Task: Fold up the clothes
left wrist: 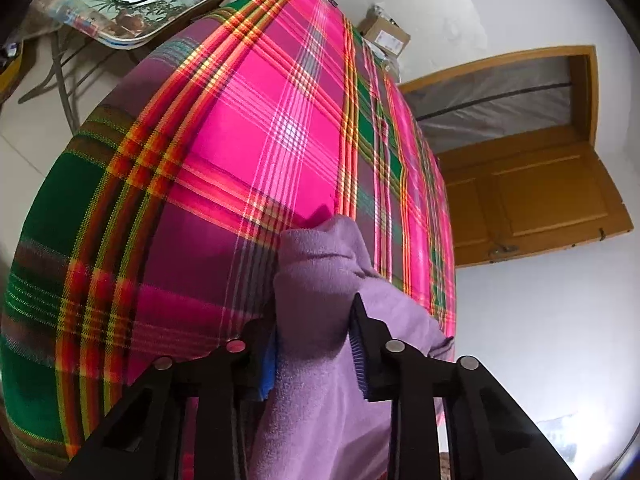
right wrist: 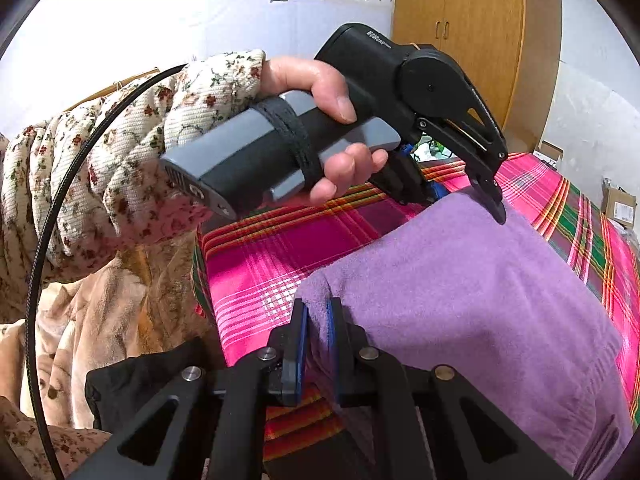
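Your left tool is clenched on a bunched fold of the purple fleece garment, the cloth filling the gap between its two fingers and rising past their tips. In the right wrist view the same left tool, gripped by your left hand in a floral sleeve, bites the far edge of the purple fleece garment, one black finger lying on top of the cloth and blue padding showing beneath.

Your right tool is pinched tight on the near corner of the garment, the blue-lined fingers nearly together with only a thin fold of purple between them. The garment stretches between the two tools, its middle spread over the pink, green and orange plaid bed cover. From the left wrist view, the plaid bed cover runs away ahead of the fingers, with the garment sitting just at their tips near the bed's right-hand edge.

Beyond the bed stand a wooden door, a cardboard box, and a cluttered side table. A wooden wardrobe stands behind your left hand.
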Demonstrator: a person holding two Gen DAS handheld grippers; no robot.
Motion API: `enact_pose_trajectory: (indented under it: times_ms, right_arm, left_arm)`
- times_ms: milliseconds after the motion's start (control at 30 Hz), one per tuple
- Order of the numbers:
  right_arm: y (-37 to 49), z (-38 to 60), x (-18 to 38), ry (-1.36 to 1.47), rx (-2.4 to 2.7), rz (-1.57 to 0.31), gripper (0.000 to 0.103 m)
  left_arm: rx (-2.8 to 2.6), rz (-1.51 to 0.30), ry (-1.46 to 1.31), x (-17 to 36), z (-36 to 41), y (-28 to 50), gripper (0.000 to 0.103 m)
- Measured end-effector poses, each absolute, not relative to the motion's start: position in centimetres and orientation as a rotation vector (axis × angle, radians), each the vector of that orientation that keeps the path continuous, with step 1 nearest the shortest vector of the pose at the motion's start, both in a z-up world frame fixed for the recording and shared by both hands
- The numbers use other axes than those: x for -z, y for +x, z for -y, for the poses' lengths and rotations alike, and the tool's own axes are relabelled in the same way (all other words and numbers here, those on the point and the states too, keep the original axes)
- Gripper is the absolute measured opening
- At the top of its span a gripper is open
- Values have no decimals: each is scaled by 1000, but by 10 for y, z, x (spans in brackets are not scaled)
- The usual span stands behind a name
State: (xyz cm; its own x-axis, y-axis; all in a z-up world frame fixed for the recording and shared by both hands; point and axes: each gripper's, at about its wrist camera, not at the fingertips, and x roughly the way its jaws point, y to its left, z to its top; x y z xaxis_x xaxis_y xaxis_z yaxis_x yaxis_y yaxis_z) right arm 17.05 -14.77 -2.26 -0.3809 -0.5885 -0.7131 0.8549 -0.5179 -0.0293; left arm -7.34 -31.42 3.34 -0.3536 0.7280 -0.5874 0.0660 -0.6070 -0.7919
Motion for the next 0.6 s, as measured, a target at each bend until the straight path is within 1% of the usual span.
enact_pose_trajectory:
  times_ms: [100, 233, 267, 300, 600]
  right_arm:
    - [170, 143, 21, 816, 1999, -492, 10]
    - [173, 136, 15, 788, 2022, -468, 9]
    - [174, 133, 12, 776, 2029, -458, 9]
    - [175, 130, 9, 764, 2037, -446, 9]
    - [185, 99, -25, 670, 2115, -375, 9]
  left_arm:
    - [-2046, 1016, -1442, -38, 309, -70, 27]
    - [-2068, 990, -1429, -50, 299, -72, 27]
    - [-2074, 977, -1422, -55, 296, -72, 23]
    - [-2080, 964, -1415, -59, 293, -73, 22]
    - [-2116, 896, -1341, -105, 271, -70, 22]
